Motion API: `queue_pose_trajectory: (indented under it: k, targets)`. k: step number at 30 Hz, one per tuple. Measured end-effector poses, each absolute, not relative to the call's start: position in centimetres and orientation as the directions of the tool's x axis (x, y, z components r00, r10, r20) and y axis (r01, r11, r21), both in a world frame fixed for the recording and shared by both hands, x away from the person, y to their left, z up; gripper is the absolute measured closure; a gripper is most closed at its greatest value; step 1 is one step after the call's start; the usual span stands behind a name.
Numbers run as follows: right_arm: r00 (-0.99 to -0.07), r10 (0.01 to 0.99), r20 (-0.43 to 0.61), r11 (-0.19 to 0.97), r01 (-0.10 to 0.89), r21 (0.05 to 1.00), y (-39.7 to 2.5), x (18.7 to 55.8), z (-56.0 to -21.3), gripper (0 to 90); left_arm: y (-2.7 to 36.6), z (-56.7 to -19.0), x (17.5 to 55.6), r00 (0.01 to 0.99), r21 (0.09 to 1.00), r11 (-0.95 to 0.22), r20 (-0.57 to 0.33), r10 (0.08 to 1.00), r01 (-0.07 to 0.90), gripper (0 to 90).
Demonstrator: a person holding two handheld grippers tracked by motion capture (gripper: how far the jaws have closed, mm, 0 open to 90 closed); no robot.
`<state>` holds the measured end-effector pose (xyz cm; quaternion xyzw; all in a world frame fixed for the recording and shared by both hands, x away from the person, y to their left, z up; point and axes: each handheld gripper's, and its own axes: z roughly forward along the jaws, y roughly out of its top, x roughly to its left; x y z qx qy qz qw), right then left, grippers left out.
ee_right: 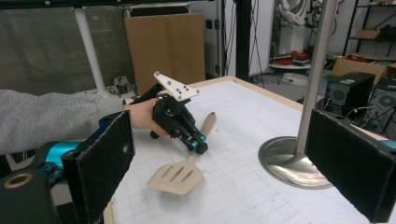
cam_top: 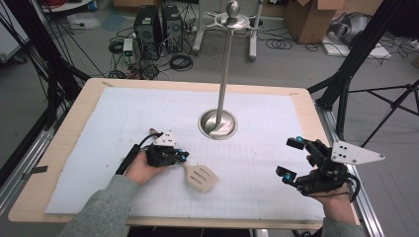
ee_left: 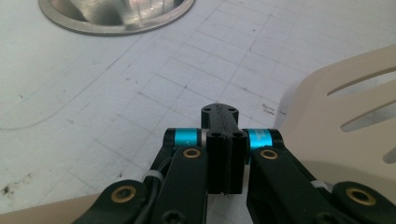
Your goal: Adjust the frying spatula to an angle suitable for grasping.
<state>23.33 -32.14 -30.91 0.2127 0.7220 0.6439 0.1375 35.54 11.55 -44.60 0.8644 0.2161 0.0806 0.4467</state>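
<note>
High view: left gripper (cam_top: 184,157) pinches spatula (cam_top: 200,177) on white gridded mat (cam_top: 123,123); right gripper (cam_top: 291,158) spread, cables littering floor (cam_top: 296,64)

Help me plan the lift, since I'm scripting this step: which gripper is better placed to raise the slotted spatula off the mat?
Left. The left gripper is at the slotted spatula, jaws closed at its handle. The right gripper is open, off to the side, apart from it.
</note>
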Motion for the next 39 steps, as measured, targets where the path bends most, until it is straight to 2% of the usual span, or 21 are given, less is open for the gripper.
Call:
queue_pose_trajectory:
  k: [9, 12, 15, 21, 29, 39]
  targets:
    - [-0.869, 0.488, 0.078, 0.08, 0.133, 0.988, -32.3, 23.2, -31.0, 7.4, 11.4, -44.7, 35.5, 0.886, 0.785, -0.528, -0.058, 0.46, 0.325, 89.9]
    - [-0.869, 0.488, 0.082, 0.082, 0.139, 0.987, -32.2, 23.2, -31.0, 7.4, 11.4, -44.6, 35.5, 0.878, 0.782, -0.516, -0.08, 0.472, 0.349, 89.9]
    - [-0.873, 0.48, 0.083, 0.086, 0.141, 0.986, -32.1, 23.5, -31.1, 7.4, 11.8, -44.5, 35.5, 0.862, 0.776, -0.488, -0.139, 0.487, 0.4, 89.9]
    - [-0.878, 0.471, 0.083, 0.088, 0.14, 0.986, -31.8, 23.8, -31.3, 7.4, 12.1, -44.6, 35.3, 0.853, 0.778, -0.467, -0.163, 0.496, 0.421, 89.9]
    - [-0.883, 0.46, 0.094, 0.091, 0.152, 0.984, -31.5, 24.1, -31.4, 7.4, 12.5, -44.5, 34.9, 0.855, 0.773, -0.472, -0.171, 0.489, 0.424, 89.8]
    - [-0.885, 0.461, 0.065, 0.067, 0.107, 0.992, -31.7, 24.1, -30.7, 7.4, 13.8, -44.5, 33.7, 0.86, 0.774, -0.473, -0.172, 0.481, 0.42, 89.8]
